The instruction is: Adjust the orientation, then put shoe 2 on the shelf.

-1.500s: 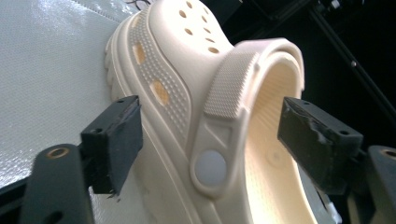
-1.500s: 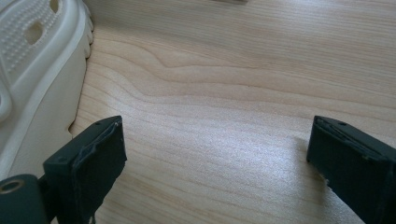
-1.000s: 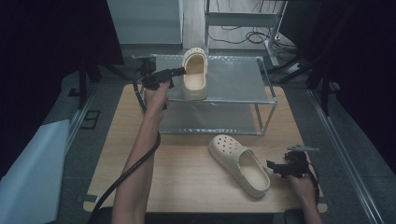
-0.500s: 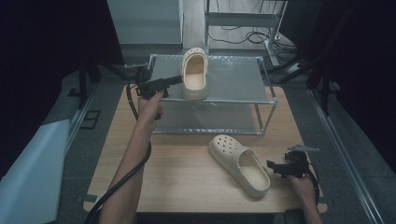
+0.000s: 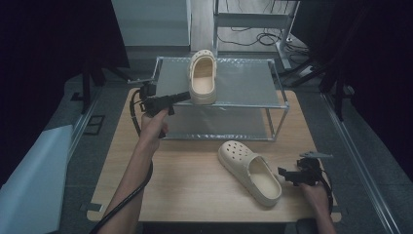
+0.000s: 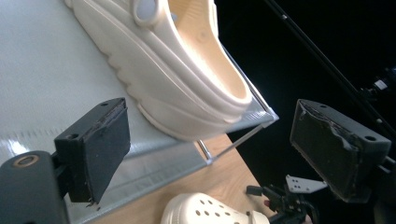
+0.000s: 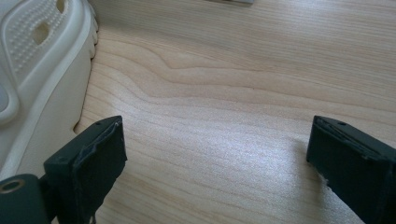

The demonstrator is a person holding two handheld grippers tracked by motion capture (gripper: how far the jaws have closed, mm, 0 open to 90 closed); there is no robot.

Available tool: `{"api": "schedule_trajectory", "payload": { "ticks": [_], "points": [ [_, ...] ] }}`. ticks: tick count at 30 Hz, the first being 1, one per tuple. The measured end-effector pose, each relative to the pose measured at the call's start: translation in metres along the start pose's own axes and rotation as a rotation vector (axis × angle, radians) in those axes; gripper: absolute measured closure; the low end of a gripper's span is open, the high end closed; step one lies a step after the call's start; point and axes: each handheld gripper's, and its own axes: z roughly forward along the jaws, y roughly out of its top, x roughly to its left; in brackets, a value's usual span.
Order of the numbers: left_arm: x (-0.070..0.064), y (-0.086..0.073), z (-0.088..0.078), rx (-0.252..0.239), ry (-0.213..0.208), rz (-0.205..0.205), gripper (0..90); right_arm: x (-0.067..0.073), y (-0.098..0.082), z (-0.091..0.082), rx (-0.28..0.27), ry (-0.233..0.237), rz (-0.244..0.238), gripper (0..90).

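— Dark room, pale wooden table (image 5: 195,180). How do the tongs stand?

— Both spread, holding nothing. The right gripper (image 5: 287,174) rests just beside the cream perforated foam clog (image 5: 249,170) on the table, which lies to its left, long axis slanting toward the near right.

— And the left gripper (image 5: 182,96)?

— Just beside the matching cream clog (image 5: 203,78) on the metal-framed shelf rack (image 5: 243,80), heel at the front edge.

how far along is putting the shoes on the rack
About halfway, it seems. One clog sits on the rack's top shelf; the left gripper is open beside it, holding nothing. The other clog lies on the table, beside the open right gripper, ungrasped.
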Motion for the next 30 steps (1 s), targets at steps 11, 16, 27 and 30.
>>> {"api": "schedule_trajectory", "payload": {
  "ticks": [11, 16, 27, 30],
  "points": [
    [-0.008, -0.025, -0.01, 0.034, -0.042, 0.05, 11.7, 0.0, 0.0, -0.001, -0.003, -0.001, -0.001, 4.9],
    [-0.009, -0.037, -0.015, 0.05, -0.047, 0.072, 11.8, 0.0, 0.0, -0.002, -0.013, -0.007, -0.002, 4.7],
    [-0.005, -0.069, -0.024, 0.075, -0.056, 0.113, 11.5, 0.001, 0.001, -0.003, -0.021, -0.017, -0.016, 3.9],
    [0.001, -0.08, -0.027, 0.075, -0.054, 0.108, 11.3, 0.002, 0.002, -0.003, -0.021, -0.02, -0.024, 2.7]
  ]
}}
